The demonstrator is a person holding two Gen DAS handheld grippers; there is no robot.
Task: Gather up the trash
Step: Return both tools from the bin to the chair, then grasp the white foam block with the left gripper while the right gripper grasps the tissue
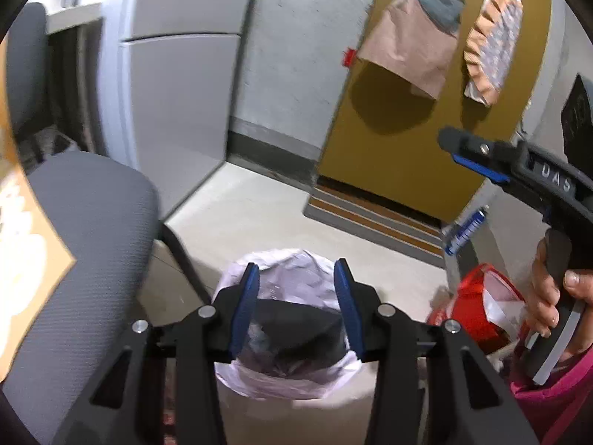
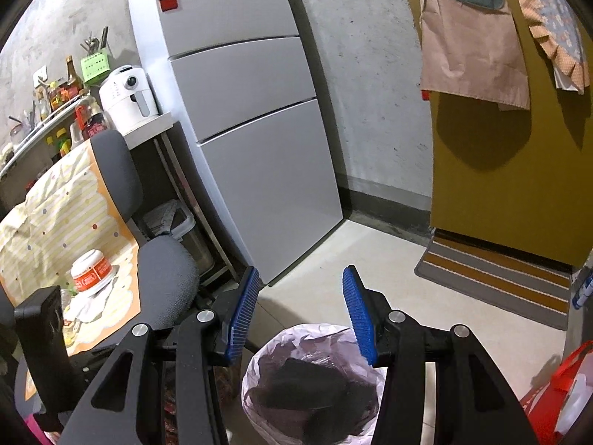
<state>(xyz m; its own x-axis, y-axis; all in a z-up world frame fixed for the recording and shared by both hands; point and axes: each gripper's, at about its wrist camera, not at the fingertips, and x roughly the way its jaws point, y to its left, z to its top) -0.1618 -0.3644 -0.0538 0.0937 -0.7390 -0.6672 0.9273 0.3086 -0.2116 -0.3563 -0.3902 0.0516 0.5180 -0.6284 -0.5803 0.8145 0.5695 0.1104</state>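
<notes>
Left tongs (image 1: 296,272) sit low in the middle of the left wrist view, blue pads apart with nothing between them, right over the trash bin (image 1: 285,333) with its pale liner and dark stuff inside. Right tongs (image 2: 299,278) are spread too and empty; in the right wrist view the same bin (image 2: 315,382) is at the bottom centre, just under them. A grey chair (image 1: 85,244) fills the lower left, a red bag (image 1: 478,315) sits lower right beside the bin. The person's hand (image 1: 548,296) grips the other tool's handle at the right edge. Fridge (image 2: 252,111) upper middle, yellow door (image 2: 511,185) on the right.
</notes>
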